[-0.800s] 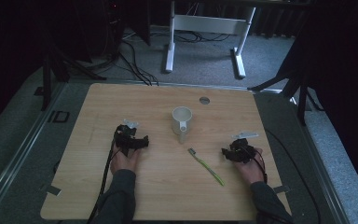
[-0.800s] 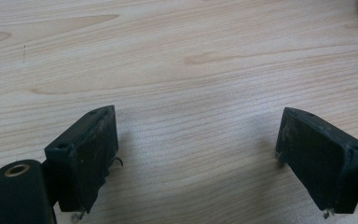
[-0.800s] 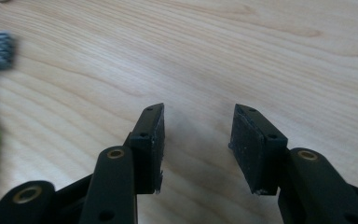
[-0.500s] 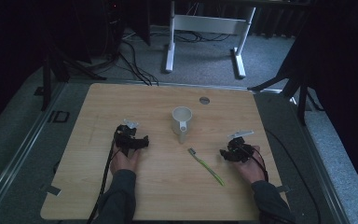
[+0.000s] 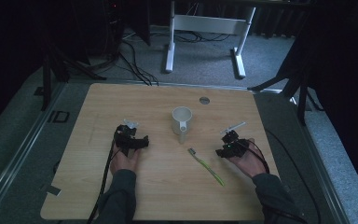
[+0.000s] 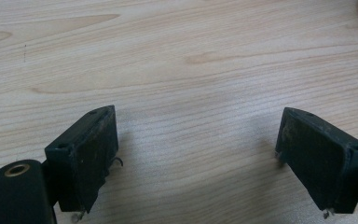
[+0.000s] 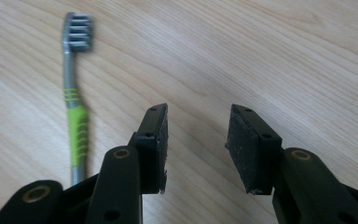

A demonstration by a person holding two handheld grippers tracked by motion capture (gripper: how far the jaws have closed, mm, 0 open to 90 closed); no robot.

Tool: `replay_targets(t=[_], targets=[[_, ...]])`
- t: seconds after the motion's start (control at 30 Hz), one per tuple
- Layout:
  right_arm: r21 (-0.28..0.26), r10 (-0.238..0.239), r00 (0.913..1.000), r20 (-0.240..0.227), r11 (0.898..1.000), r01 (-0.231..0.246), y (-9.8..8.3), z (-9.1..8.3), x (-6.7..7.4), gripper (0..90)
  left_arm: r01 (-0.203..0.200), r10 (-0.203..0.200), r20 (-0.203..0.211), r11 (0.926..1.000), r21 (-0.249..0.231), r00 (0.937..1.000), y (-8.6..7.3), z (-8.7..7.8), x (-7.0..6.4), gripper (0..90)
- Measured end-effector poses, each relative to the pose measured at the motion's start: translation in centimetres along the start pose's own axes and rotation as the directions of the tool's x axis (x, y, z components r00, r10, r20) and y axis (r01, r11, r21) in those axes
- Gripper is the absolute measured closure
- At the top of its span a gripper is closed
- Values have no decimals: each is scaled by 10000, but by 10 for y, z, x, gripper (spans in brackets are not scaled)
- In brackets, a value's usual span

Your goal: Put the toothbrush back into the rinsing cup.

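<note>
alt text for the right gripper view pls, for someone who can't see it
The right gripper hovers with its two black jaws open and nothing between them, over a light wooden table. Left of the jaws in this view, a toothbrush with a grey and lime-green handle lies flat, its bristled head pointing away from the camera.

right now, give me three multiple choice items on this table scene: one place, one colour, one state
1. Where does the toothbrush lie?
A. inside the mug
B. on the table between mug and right gripper
C. on the floor

2. What colour is the toothbrush's grip?
A. red
B. blue
C. green

3. How is the right gripper?
A. open, nothing between its fingers
B. shut on the toothbrush
C. shut on the mug

Answers:
1 B: it lies flat below the mug.
2 C: lime green on grey.
3 A: bare wood shows between the fingers.
</note>
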State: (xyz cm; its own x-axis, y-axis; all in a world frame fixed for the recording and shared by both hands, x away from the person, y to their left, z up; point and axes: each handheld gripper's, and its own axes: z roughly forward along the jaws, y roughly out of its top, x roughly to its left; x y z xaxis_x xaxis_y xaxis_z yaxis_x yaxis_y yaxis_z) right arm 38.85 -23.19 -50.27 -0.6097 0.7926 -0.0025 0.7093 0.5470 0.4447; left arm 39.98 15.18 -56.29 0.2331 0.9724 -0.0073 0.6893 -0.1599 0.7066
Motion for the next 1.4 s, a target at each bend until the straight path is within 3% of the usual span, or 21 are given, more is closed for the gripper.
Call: replay_targets(t=[0.33,0.53,0.73,1.2,1.4], targets=[[825,-305,9977,-606,9960,355,13,-1,12,612,6,-6,-3,10000,2,10000,0,0,0,134],[1164,-617,9954,-733,9907,700,19,-1,17,632,8,-8,-5,10000,-3,10000,0,0,0,134],[1625,-1040,9911,-828,9798,1164,27,0,25,670,3,-3,0,10000,2,10000,0,0,0,134],[2237,-1303,9850,-1135,9626,1531,39,4,37,714,6,-6,-3,10000,2,10000,0,0,0,134],[2613,-1487,9808,-1263,9488,1775,42,8,45,724,6,-6,-2,10000,1,10000,0,0,0,134]])
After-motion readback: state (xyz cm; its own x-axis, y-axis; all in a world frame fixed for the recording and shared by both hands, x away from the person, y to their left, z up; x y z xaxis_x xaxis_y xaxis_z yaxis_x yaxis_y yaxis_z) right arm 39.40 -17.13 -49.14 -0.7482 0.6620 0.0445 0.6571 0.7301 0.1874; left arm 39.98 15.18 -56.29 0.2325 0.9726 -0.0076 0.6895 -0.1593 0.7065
